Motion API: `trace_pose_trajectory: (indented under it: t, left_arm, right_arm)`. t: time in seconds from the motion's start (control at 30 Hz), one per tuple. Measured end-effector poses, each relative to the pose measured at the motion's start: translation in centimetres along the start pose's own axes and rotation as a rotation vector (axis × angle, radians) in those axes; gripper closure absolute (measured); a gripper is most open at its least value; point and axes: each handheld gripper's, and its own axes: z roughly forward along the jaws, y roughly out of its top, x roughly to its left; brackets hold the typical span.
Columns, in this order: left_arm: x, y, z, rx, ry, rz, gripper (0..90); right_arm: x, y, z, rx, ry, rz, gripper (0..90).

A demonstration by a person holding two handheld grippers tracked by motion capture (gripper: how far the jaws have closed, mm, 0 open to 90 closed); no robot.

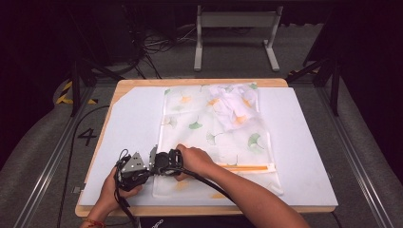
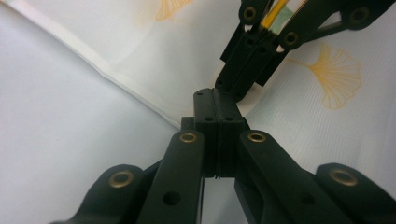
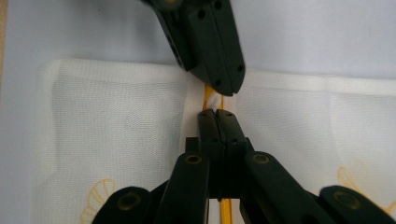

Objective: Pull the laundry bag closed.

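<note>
Zip end of mesh laundry bag [image 1: 216, 130] pinched from both sides.

Bag flat on white worktop [image 1: 304, 142], white garment [image 1: 233, 107] bundled inside at end far from orange zip [image 1: 247, 166]. Left gripper [image 1: 153, 161] clenched on bag edge right beside zip end; right gripper [image 3: 217, 116] clenched on zip's white pull [image 3: 213, 101]. Probably about to work zip: bag edge pinned, pull drawn steadily along zip line.

Each hand-held black two-jaw gripper [image 1: 159, 161] has matte linkage arms joined by brass-coloured rivets [image 2: 188, 137] and small screw holes. A grey three-cornered plate [image 1: 133, 163] tops the left one, and thick black cables [image 1: 209, 183] trail back. The forearms are bare, with a red-and-orange bracelet [image 1: 94, 222] at the left wrist.
</note>
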Motion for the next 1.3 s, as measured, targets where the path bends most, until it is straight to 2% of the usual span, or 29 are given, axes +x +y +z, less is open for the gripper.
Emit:
trace_pose_trajectory:
  t: [0.13,0.2,0.3,0.53,0.67,0.87,0.9,0.97,1.03,1.07,1.13,1.17,1.23,1.3]
  left_arm:
    - [0.1,-0.1,0.0,0.023,-0.001,0.002,90.0]
    - [0.1,-0.1,0.1,0.028,-0.004,-0.014,90.0]
    - [0.0,0.1,0.2,0.051,0.003,-0.007,90.0]
    - [0.3,-0.1,0.2,0.040,-0.022,-0.041,90.0]
    - [0.3,-0.1,0.2,0.041,-0.023,-0.030,90.0]
    - [0.4,-0.2,0.2,0.031,-0.030,-0.041,90.0]
    - [0.5,-0.2,0.2,0.027,-0.032,-0.041,90.0]
    - [0.4,-0.3,0.1,0.031,-0.027,-0.023,90.0]
    - [0.4,-0.3,0.1,0.023,-0.025,-0.018,90.0]
    - [0.4,-0.4,0.1,0.015,-0.026,-0.014,90.0]
    - [0.6,-0.6,0.0,0.009,-0.042,-0.033,90.0]
    - [0.6,-0.6,0.0,0.007,-0.044,-0.034,90.0]
    - [0.6,-0.6,0.0,0.009,-0.040,-0.030,90.0]
    - [0.5,-0.5,0.0,0.011,-0.035,-0.020,90.0]
  right_arm:
    - [0.6,-0.3,0.0,-0.020,-0.038,-0.036,89.7]
    - [0.7,-0.3,0.1,-0.028,-0.050,-0.041,89.7]
    - [0.9,-0.4,0.1,-0.031,-0.067,-0.051,89.7]
    - [1.1,-0.7,0.1,-0.034,-0.078,-0.055,89.7]
    - [1.2,-1.0,0.0,-0.019,-0.083,-0.060,89.7]
    - [1.1,-1.0,-0.2,-0.020,-0.084,-0.054,89.4]
    - [0.9,-0.9,-0.1,-0.017,-0.056,-0.037,89.2]
    - [0.5,-0.8,-0.2,-0.028,-0.039,-0.015,88.1]
    - [-0.1,-0.9,-0.6,-0.076,0.029,0.047,84.0]
    - [-0.3,-0.9,-0.7,-0.062,0.058,0.052,78.4]
    - [-0.5,-0.9,-0.7,-0.059,0.075,0.074,69.8]
    - [-0.7,-0.8,-0.7,-0.047,0.102,0.079,68.6]
    - [-0.8,-0.7,-0.6,-0.040,0.088,0.077,67.5]
    - [-1.0,-0.5,-0.3,-0.039,0.111,0.091,66.5]
